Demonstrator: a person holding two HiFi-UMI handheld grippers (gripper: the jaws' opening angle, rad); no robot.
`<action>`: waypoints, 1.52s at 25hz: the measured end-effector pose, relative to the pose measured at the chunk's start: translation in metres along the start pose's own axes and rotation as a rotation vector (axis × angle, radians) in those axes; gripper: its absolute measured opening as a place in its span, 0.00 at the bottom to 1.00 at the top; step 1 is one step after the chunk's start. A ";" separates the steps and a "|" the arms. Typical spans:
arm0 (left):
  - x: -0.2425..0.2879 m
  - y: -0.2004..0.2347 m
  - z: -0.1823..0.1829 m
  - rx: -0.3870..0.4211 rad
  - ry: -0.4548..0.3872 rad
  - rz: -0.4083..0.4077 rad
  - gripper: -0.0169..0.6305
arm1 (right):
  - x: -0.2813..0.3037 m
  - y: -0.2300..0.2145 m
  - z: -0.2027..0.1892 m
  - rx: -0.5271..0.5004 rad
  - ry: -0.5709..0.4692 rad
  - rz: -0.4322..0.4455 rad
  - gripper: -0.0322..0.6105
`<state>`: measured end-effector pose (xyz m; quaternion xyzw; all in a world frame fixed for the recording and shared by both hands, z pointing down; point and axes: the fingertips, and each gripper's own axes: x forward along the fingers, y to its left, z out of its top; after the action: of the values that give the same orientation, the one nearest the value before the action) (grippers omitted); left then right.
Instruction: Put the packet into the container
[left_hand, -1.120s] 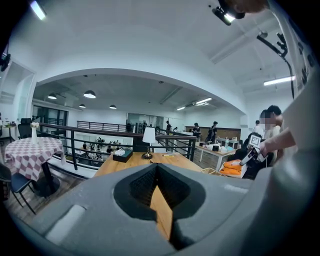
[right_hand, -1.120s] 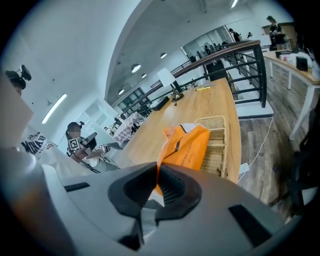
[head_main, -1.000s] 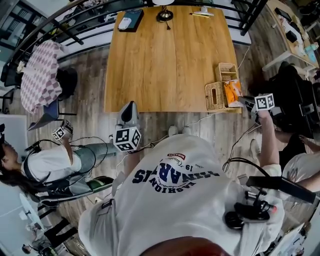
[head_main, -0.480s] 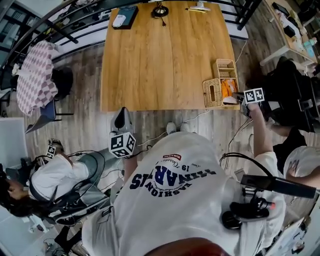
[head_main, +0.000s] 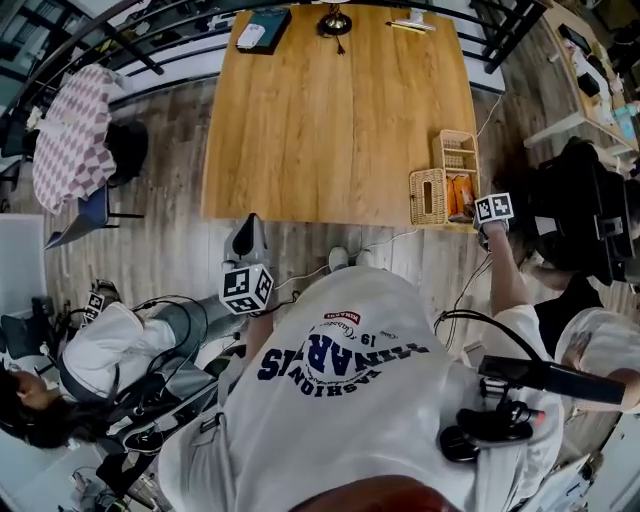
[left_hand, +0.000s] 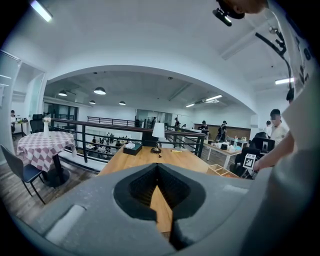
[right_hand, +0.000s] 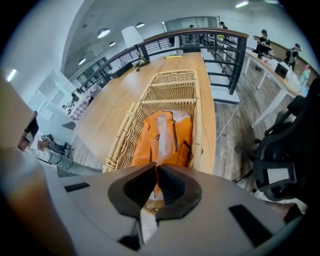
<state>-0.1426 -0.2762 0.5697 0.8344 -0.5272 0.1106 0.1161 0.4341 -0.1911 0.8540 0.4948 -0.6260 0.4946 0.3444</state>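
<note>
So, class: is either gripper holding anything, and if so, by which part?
The right gripper is shut on the orange packet, pinching its near end. The left gripper holds nothing.

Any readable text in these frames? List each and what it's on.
"19": white T-shirt, upside down in the head view.
"FASHION'S": same shirt, arced line, probable reading only.
Large navy word on the shirt: cannot be read for certain.
Red label by the collar: too small to read.
Orange packet: print blurred.
Marker cubes: square patterns only, no letters.
</note>
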 end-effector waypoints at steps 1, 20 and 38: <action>0.000 0.001 0.001 0.000 0.000 0.001 0.02 | 0.001 0.001 -0.001 -0.005 0.004 -0.017 0.07; 0.006 -0.003 0.004 0.003 -0.025 -0.015 0.02 | 0.003 0.004 -0.007 0.051 0.064 0.006 0.16; 0.037 -0.015 0.043 0.091 -0.096 -0.100 0.02 | -0.141 0.070 0.106 -0.150 -0.362 -0.028 0.51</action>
<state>-0.1111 -0.3155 0.5392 0.8686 -0.4841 0.0886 0.0580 0.4113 -0.2522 0.6759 0.5571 -0.7062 0.3445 0.2688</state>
